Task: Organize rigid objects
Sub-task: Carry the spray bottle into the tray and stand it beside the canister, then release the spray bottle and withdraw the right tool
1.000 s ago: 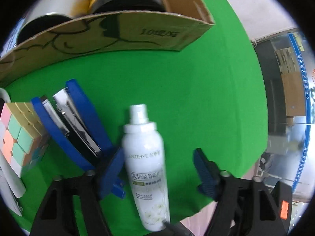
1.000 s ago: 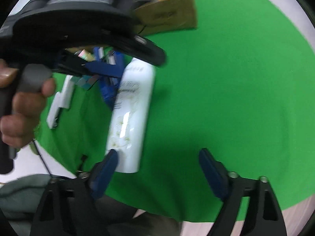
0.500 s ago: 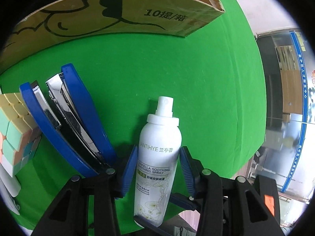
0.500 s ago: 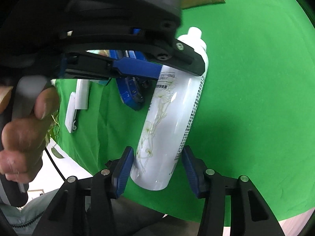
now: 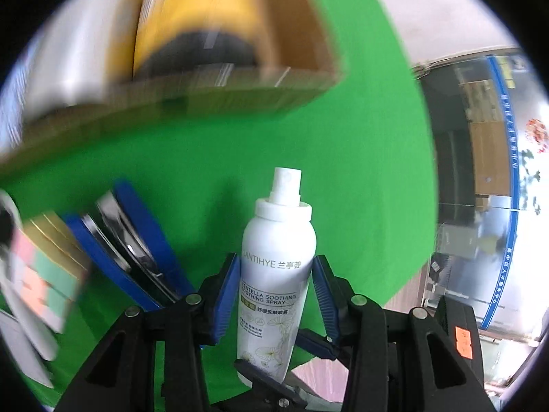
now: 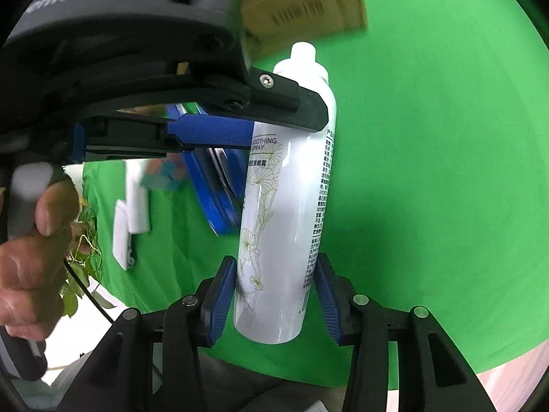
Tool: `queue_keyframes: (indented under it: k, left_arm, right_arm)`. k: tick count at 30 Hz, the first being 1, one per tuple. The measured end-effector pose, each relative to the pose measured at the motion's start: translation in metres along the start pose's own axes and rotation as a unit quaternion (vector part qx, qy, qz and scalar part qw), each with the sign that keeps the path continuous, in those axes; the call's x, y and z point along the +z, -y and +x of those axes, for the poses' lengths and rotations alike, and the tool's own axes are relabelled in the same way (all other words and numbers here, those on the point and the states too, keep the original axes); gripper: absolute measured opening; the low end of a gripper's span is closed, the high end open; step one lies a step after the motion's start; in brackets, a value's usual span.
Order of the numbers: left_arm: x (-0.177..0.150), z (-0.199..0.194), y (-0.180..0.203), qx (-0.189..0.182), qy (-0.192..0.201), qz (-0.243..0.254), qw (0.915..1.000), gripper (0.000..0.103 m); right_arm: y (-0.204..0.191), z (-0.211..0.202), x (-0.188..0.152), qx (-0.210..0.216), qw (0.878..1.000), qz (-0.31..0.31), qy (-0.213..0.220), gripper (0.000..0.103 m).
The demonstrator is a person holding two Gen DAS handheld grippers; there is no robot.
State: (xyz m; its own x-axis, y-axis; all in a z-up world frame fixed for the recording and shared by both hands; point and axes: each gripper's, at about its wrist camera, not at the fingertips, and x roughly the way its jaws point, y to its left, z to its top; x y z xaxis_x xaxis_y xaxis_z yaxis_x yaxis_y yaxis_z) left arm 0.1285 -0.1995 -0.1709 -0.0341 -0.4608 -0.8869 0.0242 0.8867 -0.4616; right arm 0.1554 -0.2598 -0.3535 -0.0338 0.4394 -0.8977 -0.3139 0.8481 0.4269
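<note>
A white spray bottle (image 5: 276,274) with a white nozzle is held by both grippers above the green cloth. My left gripper (image 5: 276,290) is shut on its upper body, just under the shoulder. My right gripper (image 6: 276,295) is shut on its lower end; the bottle also shows in the right wrist view (image 6: 288,206), with the left gripper's blue finger (image 6: 212,130) across it. An open cardboard box (image 5: 240,103) lies ahead, blurred, with a yellow-and-black container (image 5: 195,24) inside.
A blue stapler (image 5: 133,240) lies left of the bottle, with a pastel puzzle cube (image 5: 41,281) beyond it. A white flat object (image 6: 130,219) lies near the cloth's left edge. The green cloth (image 6: 429,171) spreads to the right. A plant (image 6: 82,250) hangs off the table edge.
Both grippers closed on the bottle and lifted it off the cloth. The box has come nearer and lower in the left wrist view, now motion-blurred.
</note>
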Motion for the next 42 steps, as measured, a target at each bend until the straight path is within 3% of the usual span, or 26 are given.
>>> queue_keyframes:
  k: [8,12,19,24,28,32,33,35,37,42]
  left_arm:
    - [0.055,-0.101,0.031,-0.029,0.116,0.040,0.9920,0.042]
    - [0.091,-0.116,0.028,-0.040,0.135,0.035,0.9894,0.042]
    - [0.148,-0.090,-0.003,-0.068,0.112,0.000,0.9914,0.042]
    - [0.175,-0.067,-0.036,-0.090,0.074,-0.024,0.9929,0.042]
    - [0.179,-0.055,-0.051,-0.103,0.059,-0.053,0.9915,0.042]
    - [0.172,-0.063,-0.050,-0.101,0.056,-0.051,0.9920,0.043]
    - [0.174,-0.069,-0.044,-0.093,0.064,-0.039,0.9928,0.046]
    - [0.170,-0.088,-0.043,-0.061,0.095,-0.014,0.9936,0.057]
    - [0.155,-0.120,-0.037,-0.025,0.146,0.021,0.9887,0.061]
    - [0.103,-0.189,-0.037,0.069,0.227,0.060,0.9695,0.071]
  right_arm:
    - [-0.026,-0.089,0.083,-0.017,0.996,-0.046,0.068,0.042]
    - [-0.036,-0.113,0.132,-0.033,0.993,-0.073,0.084,0.042]
    - [-0.030,-0.095,0.207,-0.054,0.994,-0.080,0.042,0.042]
    - [-0.015,-0.064,0.237,-0.072,0.995,-0.069,0.003,0.042]
    - [-0.013,-0.027,0.245,-0.088,0.993,-0.073,-0.017,0.042]
    - [-0.008,-0.019,0.251,-0.106,0.993,-0.051,-0.022,0.045]
    - [-0.005,-0.025,0.251,-0.098,0.994,-0.043,-0.009,0.048]
    - [-0.003,-0.043,0.247,-0.085,0.996,-0.032,0.022,0.075]
    - [-0.007,-0.057,0.238,-0.086,0.994,-0.034,0.057,0.086]
    - [-0.022,-0.102,0.206,-0.114,0.981,-0.070,0.140,0.090]
